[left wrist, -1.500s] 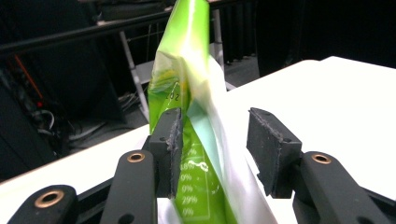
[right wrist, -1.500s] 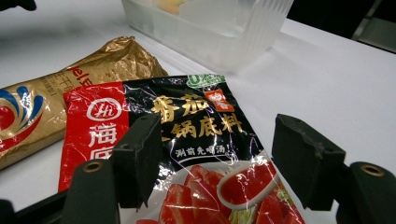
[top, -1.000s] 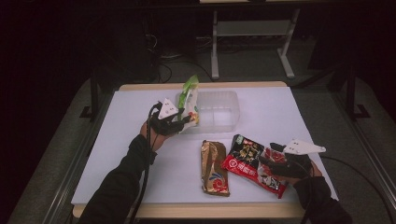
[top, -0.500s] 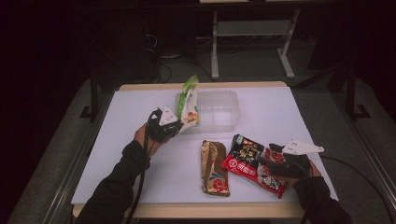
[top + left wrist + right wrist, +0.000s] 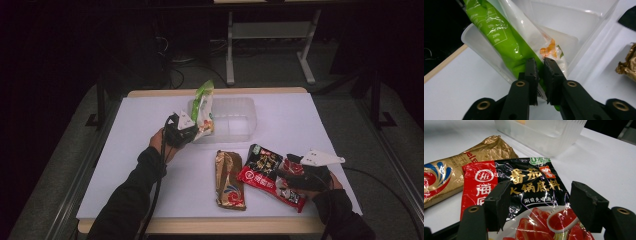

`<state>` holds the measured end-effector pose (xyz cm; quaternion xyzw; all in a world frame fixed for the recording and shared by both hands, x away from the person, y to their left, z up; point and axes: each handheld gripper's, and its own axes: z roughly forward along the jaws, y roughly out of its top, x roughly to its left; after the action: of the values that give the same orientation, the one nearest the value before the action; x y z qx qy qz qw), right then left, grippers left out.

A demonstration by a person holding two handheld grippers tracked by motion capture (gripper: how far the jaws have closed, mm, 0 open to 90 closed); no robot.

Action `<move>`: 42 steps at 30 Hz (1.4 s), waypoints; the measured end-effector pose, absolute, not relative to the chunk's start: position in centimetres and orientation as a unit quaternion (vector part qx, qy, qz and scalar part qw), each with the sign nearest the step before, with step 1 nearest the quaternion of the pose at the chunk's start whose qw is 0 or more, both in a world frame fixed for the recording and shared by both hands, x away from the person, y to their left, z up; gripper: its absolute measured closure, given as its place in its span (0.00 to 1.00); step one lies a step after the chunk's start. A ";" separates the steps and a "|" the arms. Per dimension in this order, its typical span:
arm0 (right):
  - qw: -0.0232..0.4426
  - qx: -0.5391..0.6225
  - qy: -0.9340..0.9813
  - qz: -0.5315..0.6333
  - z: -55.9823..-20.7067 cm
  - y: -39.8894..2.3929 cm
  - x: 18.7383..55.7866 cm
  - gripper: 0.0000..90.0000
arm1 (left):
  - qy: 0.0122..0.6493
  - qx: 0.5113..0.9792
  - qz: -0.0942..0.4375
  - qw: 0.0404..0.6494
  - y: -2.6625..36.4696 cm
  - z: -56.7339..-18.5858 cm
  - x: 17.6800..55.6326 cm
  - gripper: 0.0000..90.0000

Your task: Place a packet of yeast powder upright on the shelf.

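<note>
- The left gripper pinches the green-and-white packet, which leans upright on the left rim of the clear tub at the far middle of the table, not yet let go.
- The right gripper, jaws spread, hovers over the red-and-black sachet near right; the crinkled gold packet waits beside it.

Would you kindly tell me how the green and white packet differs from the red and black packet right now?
The green and white packet leans on the clear container's rim; the red and black packet lies flat on the table. The left gripper is shut on the green and white packet; the right gripper's jaws stand open above the red and black one. Both are glossy sealed pouches.
</note>
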<state>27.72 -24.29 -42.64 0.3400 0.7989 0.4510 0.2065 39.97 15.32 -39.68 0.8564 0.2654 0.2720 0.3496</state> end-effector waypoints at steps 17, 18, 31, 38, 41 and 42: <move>0.194 0.341 0.798 0.457 -42.6 -24.2 27.7 0.36 | 0.267 0.872 0.270 0.310 14.1 -40.9 42.1 1.00; 0.195 0.341 0.797 0.459 -42.6 -24.2 27.7 0.36 | 0.265 0.873 0.272 0.307 14.1 -40.9 42.1 1.00; 0.197 0.342 0.797 0.457 -42.6 -24.3 27.6 0.36 | 0.256 0.885 0.259 0.291 13.9 -41.1 42.3 1.00; 0.198 0.348 0.794 0.457 -42.6 -24.7 27.5 0.36 | 0.267 0.863 0.230 0.362 15.3 -40.6 41.3 0.84; 0.197 0.347 0.795 0.456 -42.6 -24.6 27.5 0.37 | 0.254 0.860 0.234 0.377 15.5 -40.2 40.2 0.79; 0.198 0.346 0.795 0.457 -42.6 -24.6 27.5 0.38 | 0.250 0.856 0.231 0.388 15.7 -40.1 39.9 0.78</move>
<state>27.49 -24.56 -42.59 0.3461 0.7952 0.4567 0.1980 39.89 15.66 -40.07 0.8563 0.2498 0.2310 0.3885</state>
